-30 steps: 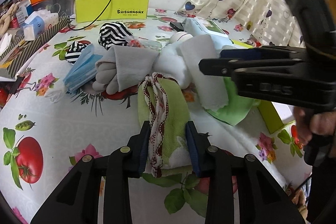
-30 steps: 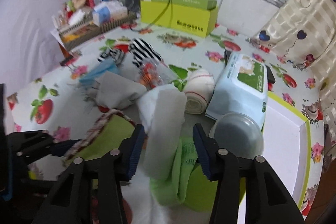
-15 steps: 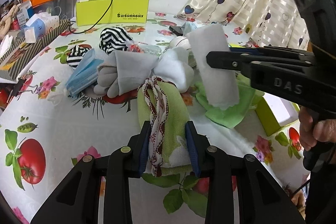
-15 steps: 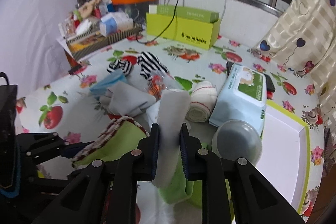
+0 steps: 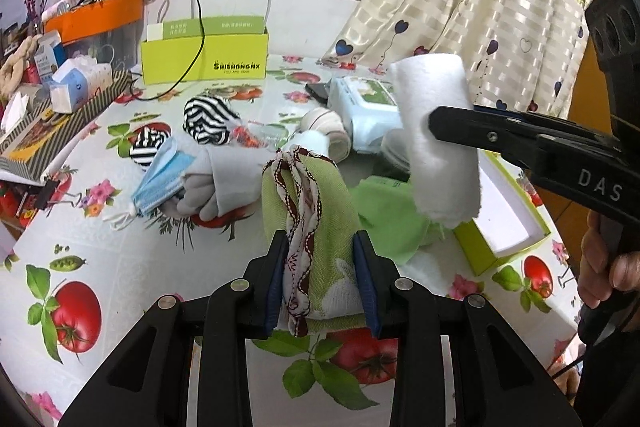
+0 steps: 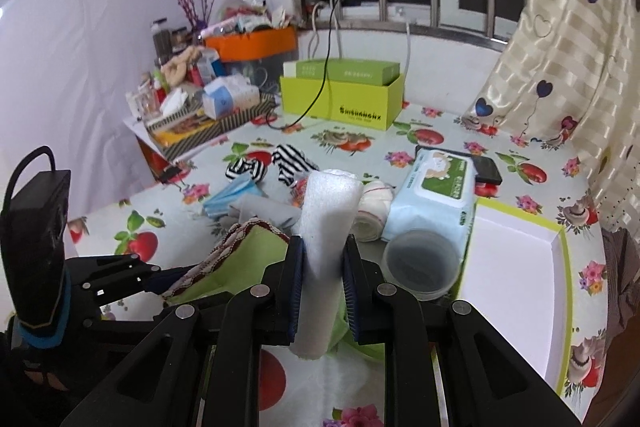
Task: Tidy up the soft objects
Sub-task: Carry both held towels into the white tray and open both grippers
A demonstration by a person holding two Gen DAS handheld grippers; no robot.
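Observation:
My left gripper (image 5: pixel 320 279) is shut on a folded green towel (image 5: pixel 316 211) with a red-and-white trim, held above the table. It also shows in the right wrist view (image 6: pixel 244 251). My right gripper (image 6: pixel 322 283) is shut on a rolled white cloth (image 6: pixel 326 227), lifted above the pile; in the left wrist view the white cloth (image 5: pixel 436 135) hangs at the right. A light green cloth (image 5: pixel 390 215) lies below. A grey cloth (image 5: pixel 224 183), a blue face mask (image 5: pixel 162 179) and striped socks (image 5: pixel 208 121) lie on the table.
An open white-lined green box (image 6: pixel 516 291) stands at the right, beside a wet-wipes pack (image 6: pixel 432 195) and a round lidded tub (image 6: pixel 420 263). A yellow-green carton (image 6: pixel 340 103) with a cable and cluttered boxes (image 6: pixel 200 107) stand at the back. A curtain (image 6: pixel 560 47) hangs at the right.
My right gripper shut on the white cloth and lifted it up off the pile. My left gripper rose with the green towel still in it.

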